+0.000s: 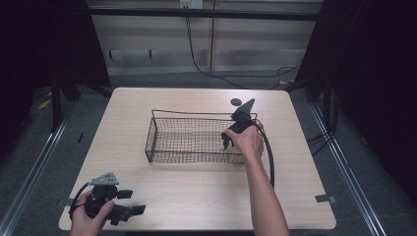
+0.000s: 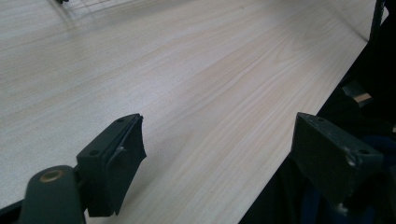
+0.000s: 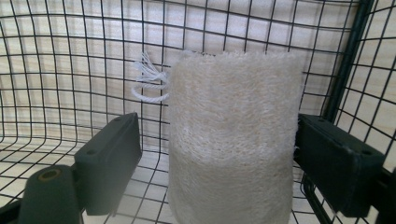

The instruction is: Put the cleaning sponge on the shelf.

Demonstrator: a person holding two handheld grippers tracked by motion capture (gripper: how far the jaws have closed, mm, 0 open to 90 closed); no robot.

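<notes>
A cream loofah sponge (image 3: 233,130) with a white cord loop stands upright inside the black wire basket (image 3: 70,70). My right gripper (image 3: 219,149) is open around it. The right jaw touches its side, and a small gap shows at the left jaw. In the high view the right gripper (image 1: 227,142) reaches down into the right end of the basket (image 1: 192,114), mid-table. My left gripper (image 1: 134,201) rests low at the table's front left corner, open (image 2: 217,140) with nothing between its jaws.
The light wooden table (image 1: 196,196) has its front edge (image 2: 280,154) close under the left gripper. A small dark disc (image 1: 236,102) lies behind the basket. Cables run across the grey floor beyond the table, and a tape piece (image 1: 325,198) sits at the right corner.
</notes>
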